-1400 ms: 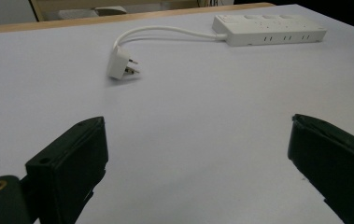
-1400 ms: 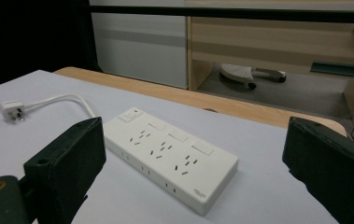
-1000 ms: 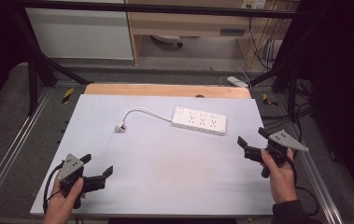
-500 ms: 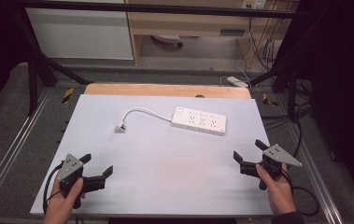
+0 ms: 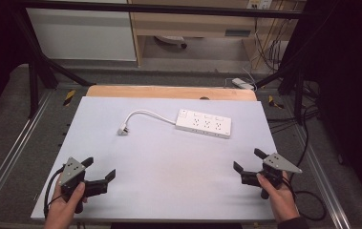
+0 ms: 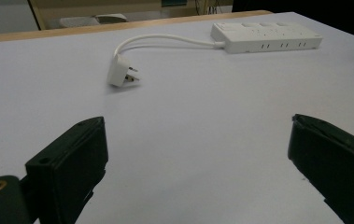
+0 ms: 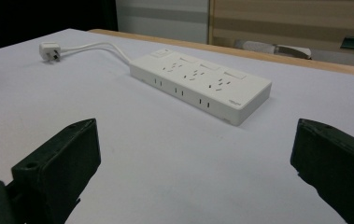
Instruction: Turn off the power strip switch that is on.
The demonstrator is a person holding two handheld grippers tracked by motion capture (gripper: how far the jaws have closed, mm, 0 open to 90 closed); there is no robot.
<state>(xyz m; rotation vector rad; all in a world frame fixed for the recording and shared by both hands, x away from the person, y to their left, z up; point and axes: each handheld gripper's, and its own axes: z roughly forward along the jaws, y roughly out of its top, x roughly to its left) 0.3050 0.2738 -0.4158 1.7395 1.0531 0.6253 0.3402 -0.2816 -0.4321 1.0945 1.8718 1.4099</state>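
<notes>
Bare table before power strip

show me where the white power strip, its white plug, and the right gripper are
white rectangular plastic power strip (image 5: 204, 123), high view, middle of its socket face
white plastic plug (image 6: 118, 71), left gripper view, on its body behind the prongs
black two-jaw right gripper (image 5: 248, 160), high view, midway between its fingertips

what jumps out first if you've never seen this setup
A white power strip lies flat toward the far middle of the pale table, its cable curling left to a loose plug. At the near corners, the left hand-held gripper and right hand-held gripper are each held with jaws wide open, gripping nothing.
</notes>
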